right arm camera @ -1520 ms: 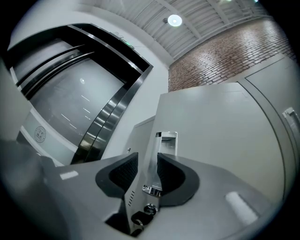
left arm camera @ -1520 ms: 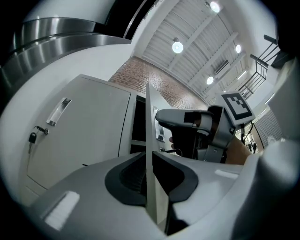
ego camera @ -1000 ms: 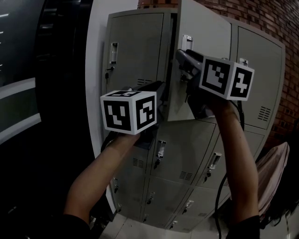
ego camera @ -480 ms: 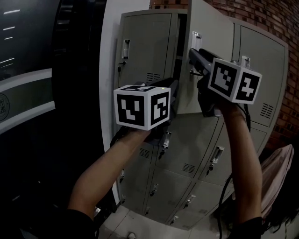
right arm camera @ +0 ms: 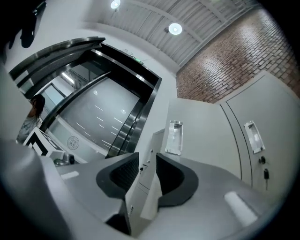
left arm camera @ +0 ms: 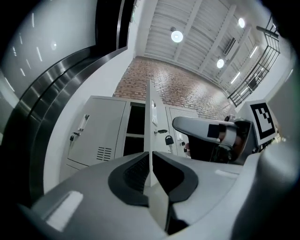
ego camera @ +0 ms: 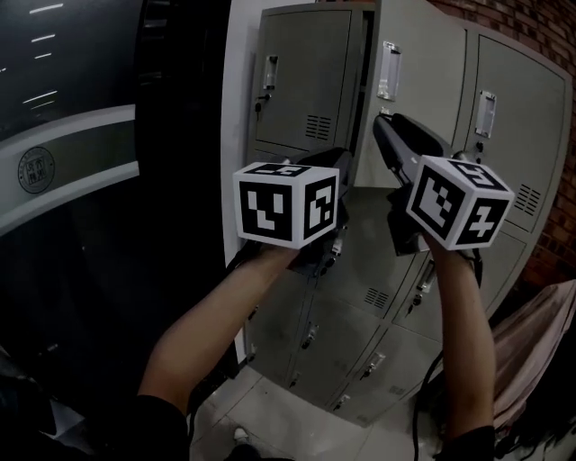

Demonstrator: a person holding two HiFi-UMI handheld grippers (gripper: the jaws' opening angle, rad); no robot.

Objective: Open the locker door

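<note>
The top middle locker door stands swung out, and its dark compartment shows beside the door's edge. A pale handle plate sits high on the door's face. My right gripper points up just below that plate, apart from it. Its jaws have just been closing but are still open, with nothing between them. My left gripper hangs lower left, near the door's bottom corner. Its jaws are drawn together to a thin slit and hold nothing.
Shut locker doors flank the open one at left and right, with lower rows beneath. A brick wall rises behind. Dark glass panels fill the left. Beige cloth hangs at lower right.
Both grippers have dropped lower and drawn back from the lockers. The right gripper's tips, earlier up at the door's handle plate, now sit below it.
</note>
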